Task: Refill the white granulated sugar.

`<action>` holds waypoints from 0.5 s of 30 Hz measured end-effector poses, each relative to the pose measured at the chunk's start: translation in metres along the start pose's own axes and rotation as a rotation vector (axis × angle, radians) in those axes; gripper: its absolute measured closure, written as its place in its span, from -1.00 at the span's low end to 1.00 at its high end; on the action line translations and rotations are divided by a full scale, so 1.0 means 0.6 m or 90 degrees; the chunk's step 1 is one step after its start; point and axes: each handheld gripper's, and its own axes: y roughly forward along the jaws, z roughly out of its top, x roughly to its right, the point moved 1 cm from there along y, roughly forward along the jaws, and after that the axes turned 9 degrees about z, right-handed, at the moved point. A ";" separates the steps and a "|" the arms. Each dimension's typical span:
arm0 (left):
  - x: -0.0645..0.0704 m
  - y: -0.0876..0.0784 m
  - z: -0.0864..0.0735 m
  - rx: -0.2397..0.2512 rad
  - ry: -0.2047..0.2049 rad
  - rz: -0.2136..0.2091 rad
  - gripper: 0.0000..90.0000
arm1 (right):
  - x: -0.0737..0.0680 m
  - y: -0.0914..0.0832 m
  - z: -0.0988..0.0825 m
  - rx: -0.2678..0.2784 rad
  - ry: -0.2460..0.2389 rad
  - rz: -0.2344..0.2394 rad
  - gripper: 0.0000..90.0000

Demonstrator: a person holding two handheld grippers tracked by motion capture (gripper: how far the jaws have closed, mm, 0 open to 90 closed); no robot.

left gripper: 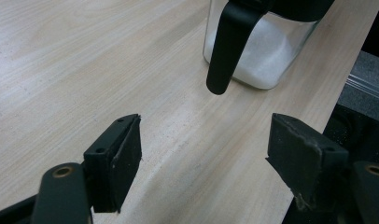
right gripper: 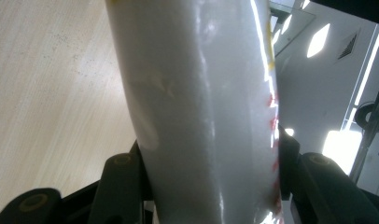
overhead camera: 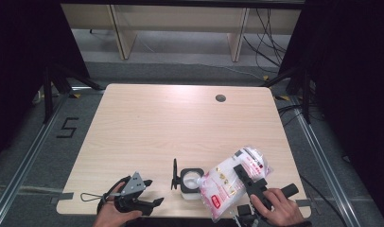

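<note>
Over the jar (overhead camera: 191,182), right tongs (overhead camera: 242,176) clamp the bag (overhead camera: 228,182) — left tongs (overhead camera: 150,191) apart.

left tool (overhead camera: 151,191): black jaws, grey three-cornered plate | right tool (overhead camera: 241,174): black, brass-ringed screws

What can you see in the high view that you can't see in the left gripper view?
The high view has the right gripper shut on a tilted bag of white grains beside the jar, the person's hands, and the whole table. The left gripper view has the left gripper's open pads up close, with nothing between them. Both share the glass jar holding white grains, its black lid handle and the wooden tabletop.
</note>
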 end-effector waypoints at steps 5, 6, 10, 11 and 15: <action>0.003 0.002 0.000 0.009 -0.017 -0.006 -0.43 | 0.002 0.001 0.001 -0.002 -0.011 0.001 0.19; 0.002 0.002 0.000 0.009 -0.014 -0.006 -0.43 | 0.002 0.002 0.002 0.000 -0.013 0.001 0.19; 0.000 0.001 0.001 0.000 -0.007 -0.002 -0.43 | 0.001 0.003 0.002 0.001 -0.009 0.003 0.19; 0.000 0.000 0.001 0.001 -0.008 -0.003 -0.43 | 0.000 0.003 0.001 0.001 -0.004 0.006 0.19; 0.001 0.001 0.002 0.004 -0.013 -0.006 -0.43 | -0.004 0.005 -0.005 0.010 0.020 0.020 0.19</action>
